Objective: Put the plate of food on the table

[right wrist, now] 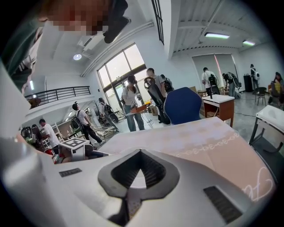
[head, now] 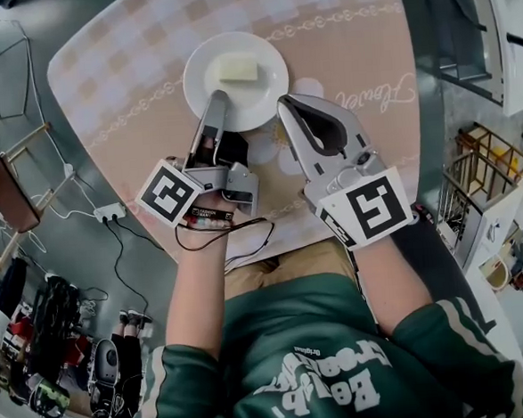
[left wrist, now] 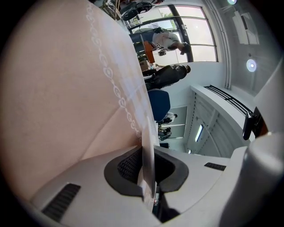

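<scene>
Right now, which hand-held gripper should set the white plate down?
Left. The left hand-held gripper is shut on the rim of the round white plate holding a pale yellow food block, so it can probably lower and let go. The right hand-held gripper is shut on nothing, beside the plate.

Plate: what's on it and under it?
A pale yellow food block lies on the plate; the left gripper clamps its near rim. The tablecloth lies beneath, that patch hidden.

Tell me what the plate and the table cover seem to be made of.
The plate: probably glazed ceramic, maybe melamine; plain white, smooth, thin rim pinched in the left tool. The table cover: matte printed cloth or vinyl, unclear which; pink checks, white scroll border, no glare.
</scene>
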The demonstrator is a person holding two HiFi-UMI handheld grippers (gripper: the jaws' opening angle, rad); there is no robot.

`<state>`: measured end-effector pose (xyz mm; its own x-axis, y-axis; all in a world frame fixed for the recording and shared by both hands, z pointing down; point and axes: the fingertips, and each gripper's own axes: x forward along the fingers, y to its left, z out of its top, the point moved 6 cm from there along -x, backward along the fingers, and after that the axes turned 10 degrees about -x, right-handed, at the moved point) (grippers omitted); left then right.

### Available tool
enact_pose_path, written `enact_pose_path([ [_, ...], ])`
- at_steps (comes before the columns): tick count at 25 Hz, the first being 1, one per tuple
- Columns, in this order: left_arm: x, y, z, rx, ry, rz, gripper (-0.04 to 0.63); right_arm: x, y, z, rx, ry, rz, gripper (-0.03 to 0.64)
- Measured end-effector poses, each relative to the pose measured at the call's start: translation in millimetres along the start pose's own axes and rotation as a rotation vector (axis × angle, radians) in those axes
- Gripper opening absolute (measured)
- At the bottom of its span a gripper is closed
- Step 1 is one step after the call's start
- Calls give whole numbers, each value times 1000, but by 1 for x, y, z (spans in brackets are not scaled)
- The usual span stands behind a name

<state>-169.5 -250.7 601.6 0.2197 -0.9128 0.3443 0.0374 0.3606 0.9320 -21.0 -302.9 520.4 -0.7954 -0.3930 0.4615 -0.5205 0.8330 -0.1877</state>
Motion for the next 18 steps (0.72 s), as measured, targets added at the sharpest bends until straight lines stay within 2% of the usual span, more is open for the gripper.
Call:
enact_pose_path([
  [7, 0, 0, 1, 33, 6, 30, 29, 2, 3, -1, 5, 6, 0, 15],
  [15, -2, -1, 0, 108, -12, 149, 34, 6, 9, 2, 0, 5, 10, 15],
  [18, -5, -1, -1, 132, -20, 186, 72, 6, 9, 1, 1, 7, 6, 15],
])
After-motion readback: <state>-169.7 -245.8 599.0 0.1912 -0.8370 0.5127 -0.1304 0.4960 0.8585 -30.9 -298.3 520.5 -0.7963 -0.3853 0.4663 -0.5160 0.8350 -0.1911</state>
